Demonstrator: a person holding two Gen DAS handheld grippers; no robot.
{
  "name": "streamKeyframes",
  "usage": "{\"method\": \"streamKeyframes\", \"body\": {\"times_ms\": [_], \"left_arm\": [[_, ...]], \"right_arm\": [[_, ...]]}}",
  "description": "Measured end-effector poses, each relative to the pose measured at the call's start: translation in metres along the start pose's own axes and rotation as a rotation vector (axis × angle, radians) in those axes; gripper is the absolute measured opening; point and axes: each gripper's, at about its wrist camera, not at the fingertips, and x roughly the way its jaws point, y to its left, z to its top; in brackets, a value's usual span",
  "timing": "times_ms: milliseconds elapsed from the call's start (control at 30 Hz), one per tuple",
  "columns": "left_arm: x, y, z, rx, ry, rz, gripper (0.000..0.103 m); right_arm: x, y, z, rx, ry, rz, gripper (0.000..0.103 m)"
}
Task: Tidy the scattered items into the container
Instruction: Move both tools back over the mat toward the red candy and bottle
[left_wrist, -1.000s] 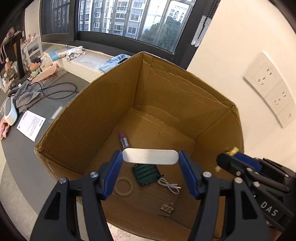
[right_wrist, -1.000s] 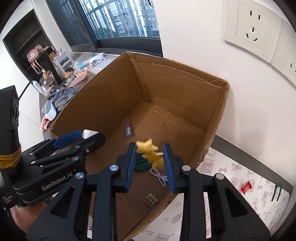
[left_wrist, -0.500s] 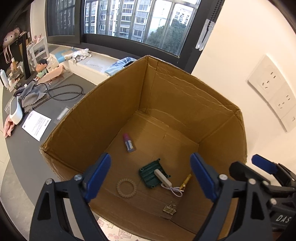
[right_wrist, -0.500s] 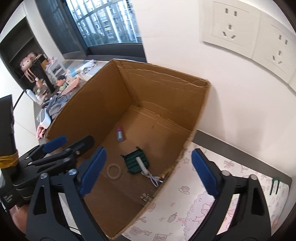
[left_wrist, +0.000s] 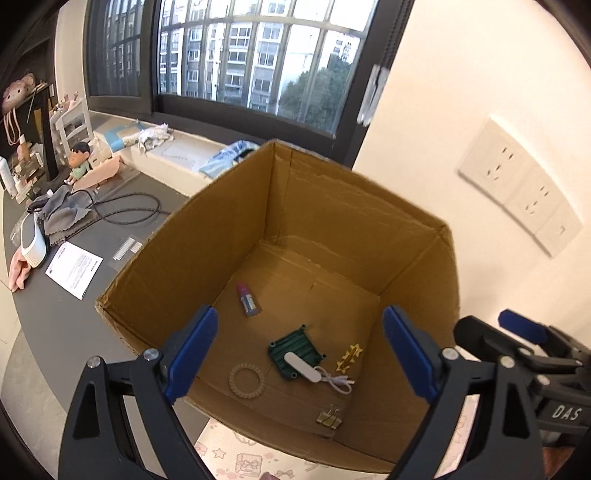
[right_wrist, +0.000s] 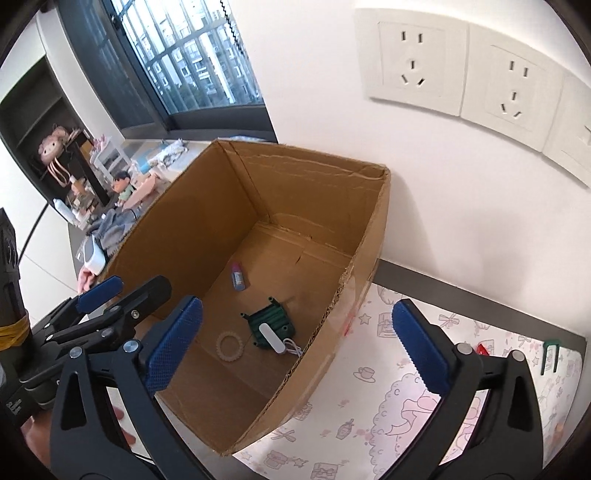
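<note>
**A:** Daylight from the window (left_wrist: 236, 62) falls into the cardboard box (left_wrist: 207, 236). Why are both tools idle above it?

**B:** Nothing is left in them. The left hand-held gripper (left_wrist: 299, 354) and the right hand-held gripper (right_wrist: 295, 343) gape wide, empty. The white stick (left_wrist: 303, 368) lies across the green block (left_wrist: 291, 343) on the box floor, yellow stars (left_wrist: 350, 357) just beside.

**A:** Finished, then?

**B:** Probably not. A red piece (right_wrist: 482, 348) and a green clip (right_wrist: 552, 350) sit on the patterned mat (right_wrist: 369, 424), outside.

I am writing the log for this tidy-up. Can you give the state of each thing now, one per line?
left tool: open, empty
right tool: open, empty
cardboard box: open top, upright
white stick: in box, lying on green block
yellow star clip: in box
green piece: out on mat
</note>
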Motion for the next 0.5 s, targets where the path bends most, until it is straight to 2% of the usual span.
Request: {"method": "streamKeyframes", "body": {"times_ms": [167, 300, 500], "left_arm": [[-0.007, -0.005, -0.004, 0.034, -0.028, -0.030, 0.090], [-0.008, -0.016, -0.006, 0.072, -0.003, -0.012, 0.090], [-0.012, -0.037, -0.008, 0.115, 0.016, -0.022, 0.090]], "right_arm": [[-0.009, -0.002, -0.006, 0.023, -0.015, -0.008, 0.103], [-0.016, -0.008, -0.014, 0.047, -0.019, -0.016, 0.103], [-0.029, -0.022, -0.020, 0.070, -0.040, -0.018, 0.103]]}}
